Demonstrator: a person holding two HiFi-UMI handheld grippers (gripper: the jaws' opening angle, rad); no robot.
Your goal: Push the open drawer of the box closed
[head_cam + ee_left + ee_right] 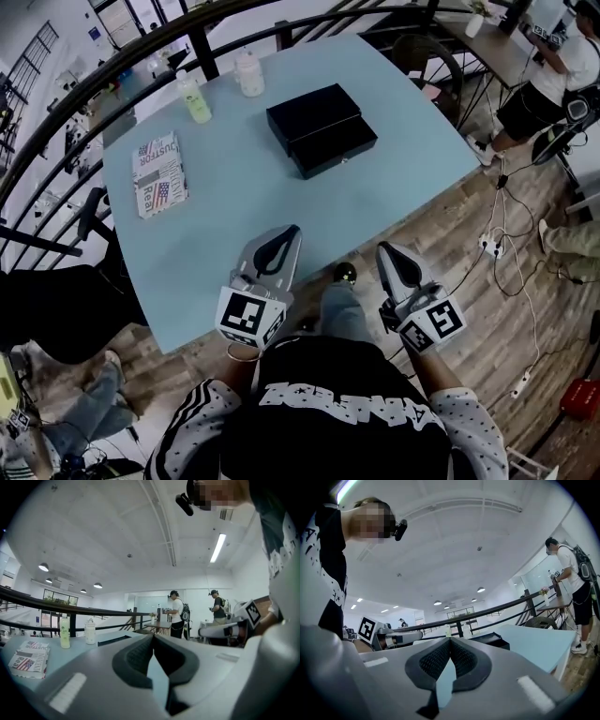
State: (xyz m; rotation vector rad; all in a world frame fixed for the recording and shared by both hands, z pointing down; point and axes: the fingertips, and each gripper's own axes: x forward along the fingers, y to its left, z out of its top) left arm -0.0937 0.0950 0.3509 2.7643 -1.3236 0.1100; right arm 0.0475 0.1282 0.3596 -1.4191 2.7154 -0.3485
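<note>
Indoors, pale-blue table (244, 178) w/ black box (322, 128), railing (203, 56), wood floor (450, 281), L gripper (292, 228) & R gripper (382, 247) fingers together

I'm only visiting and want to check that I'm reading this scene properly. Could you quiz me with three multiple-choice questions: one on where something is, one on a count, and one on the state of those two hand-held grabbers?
1. Where is the black box?
A. On the floor
B. On the blue table, right of the bottles in the head view
C. On top of a chair

2. How many bottles stand on the table?
A. One
B. Two
C. Four

3. How do the jaws of the left gripper and the right gripper stand?
A. Both closed, holding nothing
B. Both wide open
C. Each clamped on a bottle

Answers:
1 B, as the head view shows the box on the table beside the bottles.
2 B, as one greenish and one white bottle are there.
3 A, as each gripper's own view shows its jaw tips meeting with nothing between.
</note>
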